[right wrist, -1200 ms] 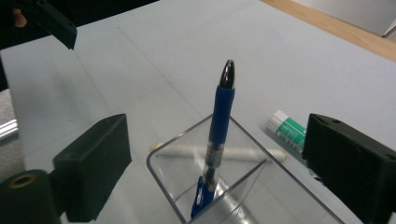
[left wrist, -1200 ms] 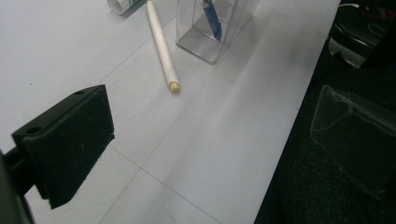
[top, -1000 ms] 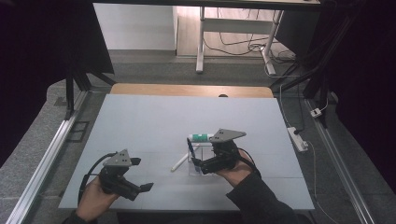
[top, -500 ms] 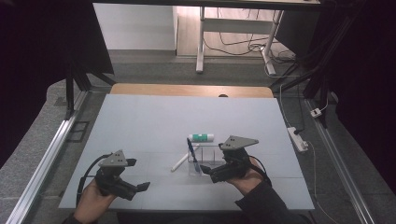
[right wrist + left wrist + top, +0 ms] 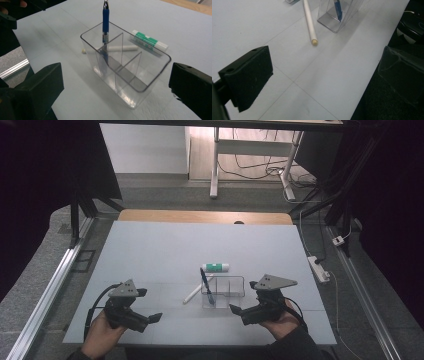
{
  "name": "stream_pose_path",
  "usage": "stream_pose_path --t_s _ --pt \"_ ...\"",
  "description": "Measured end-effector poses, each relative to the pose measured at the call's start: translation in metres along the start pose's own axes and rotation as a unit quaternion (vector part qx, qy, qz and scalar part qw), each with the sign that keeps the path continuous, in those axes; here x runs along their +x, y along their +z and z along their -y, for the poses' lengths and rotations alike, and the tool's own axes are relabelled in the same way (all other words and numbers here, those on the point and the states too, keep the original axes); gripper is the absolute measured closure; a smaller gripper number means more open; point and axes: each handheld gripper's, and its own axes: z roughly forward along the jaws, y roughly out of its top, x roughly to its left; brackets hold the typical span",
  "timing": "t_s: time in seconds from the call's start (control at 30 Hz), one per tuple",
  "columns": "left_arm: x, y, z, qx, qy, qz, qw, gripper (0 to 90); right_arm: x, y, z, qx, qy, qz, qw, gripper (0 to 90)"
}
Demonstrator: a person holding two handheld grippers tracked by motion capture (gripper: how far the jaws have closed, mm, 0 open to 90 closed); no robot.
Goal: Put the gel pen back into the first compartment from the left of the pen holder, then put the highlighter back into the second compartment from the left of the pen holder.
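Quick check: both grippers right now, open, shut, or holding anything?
Left gripper: open, holding nothing, low over the table.
Right gripper: open, holding nothing, facing the clear organizer.

Right gripper (image 5: 239, 312) withdrawn from the clear organizer (image 5: 231, 293) toward the table's near edge; jaws now apart and empty. Blue pen (image 5: 207, 289) left standing in the organizer's left compartment.

In the left gripper view the top edge cuts off the clear plastic three-compartment organiser (image 5: 337, 17), the blue pen (image 5: 337, 8) in it and the white stick (image 5: 310, 21). In the right gripper view the organiser's wall blurs the green-and-white marker (image 5: 149, 41).
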Motion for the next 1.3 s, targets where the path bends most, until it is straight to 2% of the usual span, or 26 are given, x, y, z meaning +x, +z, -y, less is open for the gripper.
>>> stream_pose_path --t_s 0.23,0.33,0.53,0.63,0.77,0.83,0.97,1.07,1.3 --pt "0.004 0.004 -0.002 -0.021 -0.009 0.001 0.9997 0.0 -0.004 -0.014 0.010 -0.002 0.013 0.009 0.9999 0.0" --pt "0.007 0.009 -0.006 -0.017 -0.014 0.006 0.9997 0.0 -0.005 -0.020 0.015 0.000 0.016 0.015 0.9998 0.0" --pt "0.010 0.025 -0.017 -0.002 0.002 0.017 0.9999 0.0 -0.008 -0.031 0.026 0.001 0.025 0.027 0.9993 0.0" --pt "0.012 0.034 -0.022 -0.003 -0.004 0.024 0.9997 0.0 -0.011 -0.036 0.033 0.003 0.031 0.037 0.9988 0.0" --pt "0.013 0.045 -0.031 0.005 -0.006 0.017 0.9998 0.0 -0.014 -0.044 0.041 0.010 0.036 0.049 0.9981 0.0" --pt "0.014 0.050 -0.036 0.015 -0.006 0.014 0.9998 0.0 -0.015 -0.047 0.045 0.012 0.038 0.054 0.9977 0.0" --pt "0.015 0.063 -0.046 0.040 0.007 0.002 0.9992 0.2 -0.017 -0.054 0.054 0.017 0.042 0.063 0.9970 0.0" --pt "0.019 0.073 -0.053 0.053 -0.004 0.007 0.9986 0.3 -0.020 -0.058 0.059 0.022 0.046 0.069 0.9963 0.0" --pt "0.022 0.099 -0.064 0.098 0.008 -0.007 0.9951 0.0 -0.023 -0.068 0.071 0.028 0.056 0.078 0.9949 0.0"
